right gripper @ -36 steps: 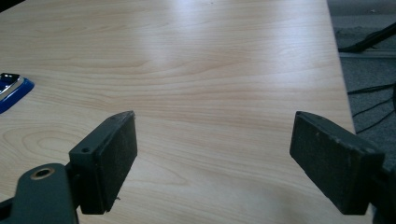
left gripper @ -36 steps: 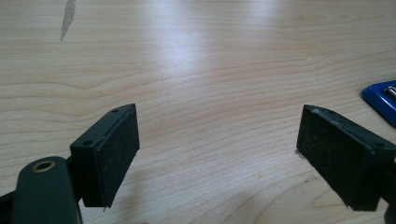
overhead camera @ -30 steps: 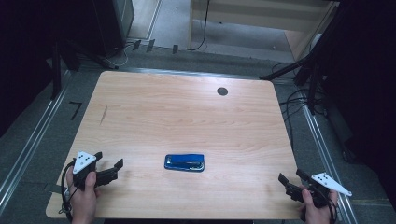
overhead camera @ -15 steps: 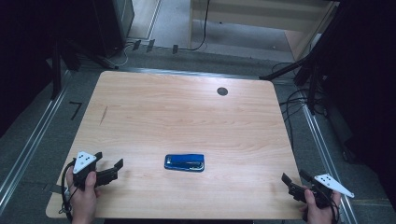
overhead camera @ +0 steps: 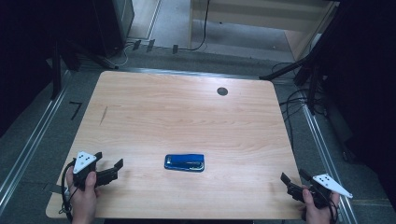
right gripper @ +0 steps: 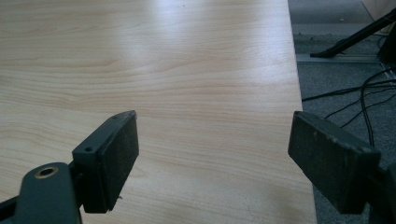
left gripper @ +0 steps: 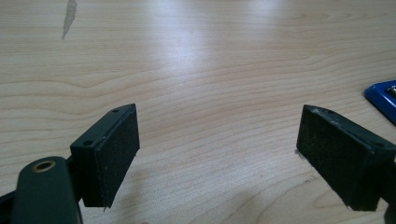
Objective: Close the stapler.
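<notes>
A blue stapler [overhead camera: 184,162] lies flat near the front middle of the wooden table [overhead camera: 187,116]; its corner [left gripper: 384,95] shows at the right edge of the left gripper view. My left gripper [overhead camera: 112,169] rests at the front left of the table, open, with bare wood between its pads [left gripper: 116,149]. My right gripper [overhead camera: 294,178] sits at the front right corner, open and holding nothing; its right pad [right gripper: 327,156] hangs past the table's edge.
A dark round grommet [overhead camera: 222,91] sits near the table's far right. A short dark scratch [overhead camera: 103,115] marks the left side. Cables [overhead camera: 299,100] and stand legs lie on the grey floor to the right; metal rails run along both sides.
The right gripper has drifted slightly back toward the front right corner. The left gripper and the stapler have stayed put.
</notes>
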A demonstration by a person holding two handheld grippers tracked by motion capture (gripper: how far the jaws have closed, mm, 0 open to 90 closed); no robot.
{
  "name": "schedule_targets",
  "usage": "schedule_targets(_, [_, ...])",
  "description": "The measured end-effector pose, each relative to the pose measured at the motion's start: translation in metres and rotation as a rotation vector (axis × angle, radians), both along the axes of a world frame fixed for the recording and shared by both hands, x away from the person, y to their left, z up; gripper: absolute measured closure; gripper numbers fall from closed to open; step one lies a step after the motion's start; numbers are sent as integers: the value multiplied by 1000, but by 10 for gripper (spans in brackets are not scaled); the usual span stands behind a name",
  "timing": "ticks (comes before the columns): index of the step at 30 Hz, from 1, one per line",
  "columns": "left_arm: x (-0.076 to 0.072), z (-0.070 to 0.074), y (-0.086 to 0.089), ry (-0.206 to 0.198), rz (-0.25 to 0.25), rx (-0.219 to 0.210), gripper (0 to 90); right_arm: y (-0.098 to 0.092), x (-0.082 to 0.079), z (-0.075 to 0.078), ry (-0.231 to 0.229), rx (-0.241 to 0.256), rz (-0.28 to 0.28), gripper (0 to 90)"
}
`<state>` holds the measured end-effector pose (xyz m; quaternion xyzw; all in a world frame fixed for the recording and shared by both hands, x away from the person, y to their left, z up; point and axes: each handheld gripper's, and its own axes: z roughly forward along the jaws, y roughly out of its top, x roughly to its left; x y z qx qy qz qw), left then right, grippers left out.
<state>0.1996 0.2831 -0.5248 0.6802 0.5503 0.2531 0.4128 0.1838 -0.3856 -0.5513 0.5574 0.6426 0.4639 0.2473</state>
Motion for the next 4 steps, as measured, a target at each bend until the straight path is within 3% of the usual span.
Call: schedule_targets(4, [0,0,0,2,-1,0,132,-1,0,0,-2,8,-2,161])
